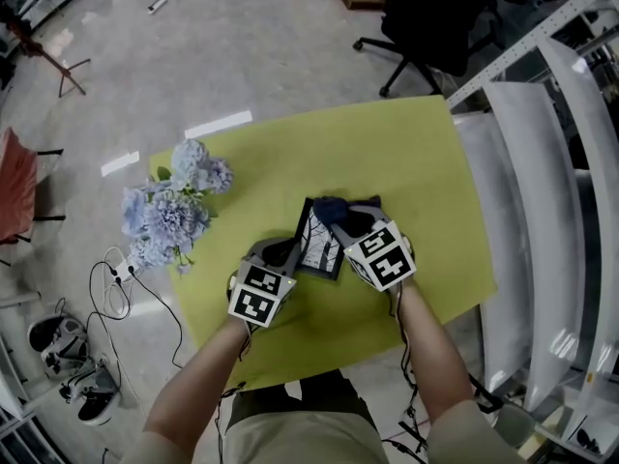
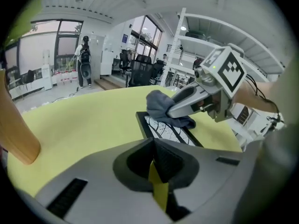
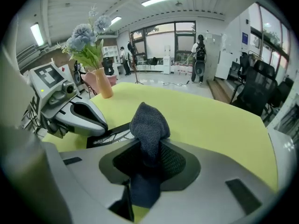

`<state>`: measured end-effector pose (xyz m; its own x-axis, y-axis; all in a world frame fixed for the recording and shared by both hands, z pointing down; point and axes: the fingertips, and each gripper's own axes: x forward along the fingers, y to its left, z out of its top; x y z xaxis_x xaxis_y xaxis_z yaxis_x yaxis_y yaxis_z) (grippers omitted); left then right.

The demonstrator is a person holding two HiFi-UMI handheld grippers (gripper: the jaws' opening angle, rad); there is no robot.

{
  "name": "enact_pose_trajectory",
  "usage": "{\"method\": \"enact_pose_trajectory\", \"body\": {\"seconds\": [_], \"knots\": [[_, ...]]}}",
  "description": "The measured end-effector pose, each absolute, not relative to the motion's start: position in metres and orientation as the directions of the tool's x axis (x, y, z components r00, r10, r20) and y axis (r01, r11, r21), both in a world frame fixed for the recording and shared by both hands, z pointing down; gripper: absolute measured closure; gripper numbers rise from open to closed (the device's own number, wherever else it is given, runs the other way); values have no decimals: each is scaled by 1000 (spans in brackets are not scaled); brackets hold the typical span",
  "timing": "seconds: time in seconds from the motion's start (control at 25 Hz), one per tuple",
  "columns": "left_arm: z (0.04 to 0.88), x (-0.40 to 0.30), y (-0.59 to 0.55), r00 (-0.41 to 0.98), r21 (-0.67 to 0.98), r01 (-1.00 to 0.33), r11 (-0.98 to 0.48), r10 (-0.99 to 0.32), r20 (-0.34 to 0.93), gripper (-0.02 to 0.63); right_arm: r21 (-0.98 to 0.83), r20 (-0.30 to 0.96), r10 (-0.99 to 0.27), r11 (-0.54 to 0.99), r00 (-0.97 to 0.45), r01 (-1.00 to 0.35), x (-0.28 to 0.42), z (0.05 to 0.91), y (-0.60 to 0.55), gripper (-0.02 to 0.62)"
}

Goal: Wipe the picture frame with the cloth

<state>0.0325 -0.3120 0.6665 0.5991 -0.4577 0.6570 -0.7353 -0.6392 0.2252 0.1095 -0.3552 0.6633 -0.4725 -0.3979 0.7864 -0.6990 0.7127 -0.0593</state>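
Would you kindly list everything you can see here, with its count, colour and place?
table: one, yellow-green top, centre
frame: one, black, flat on the table in front of the person
cloth: one, dark blue, on the frame's far end
flowers: one bunch, pale blue, table's left corner
vase: one, orange, holds the flowers
chair: one, black, floor beyond the table
shoes: two, black and white, floor at lower left
shelves: one rack, white, right
left claw: one, grey, shut, by the frame's left edge
right claw: one, grey, shut on the cloth
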Motion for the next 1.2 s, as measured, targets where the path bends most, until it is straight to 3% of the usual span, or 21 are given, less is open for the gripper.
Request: {"method": "enact_pose_trajectory", "body": {"seconds": [0.36,0.72,0.96,1.2], "knots": [[667,33,-311,605,226,-726,-650,-448,658,597,-70,801,-420,642,-427,-763,151,645,-349,489],[667,33,-311,613,230,-718,-658,-440,656,597,-155,731,-366,733,-575,-663,69,630,-352,492],[666,34,-311,604,217,-726,-653,-454,655,597,-173,766,-284,773,-577,-611,38,657,-334,494],[667,32,-312,608,228,-728,-647,-456,650,597,-156,799,-277,762,-534,-628,56,668,-321,501]]}}
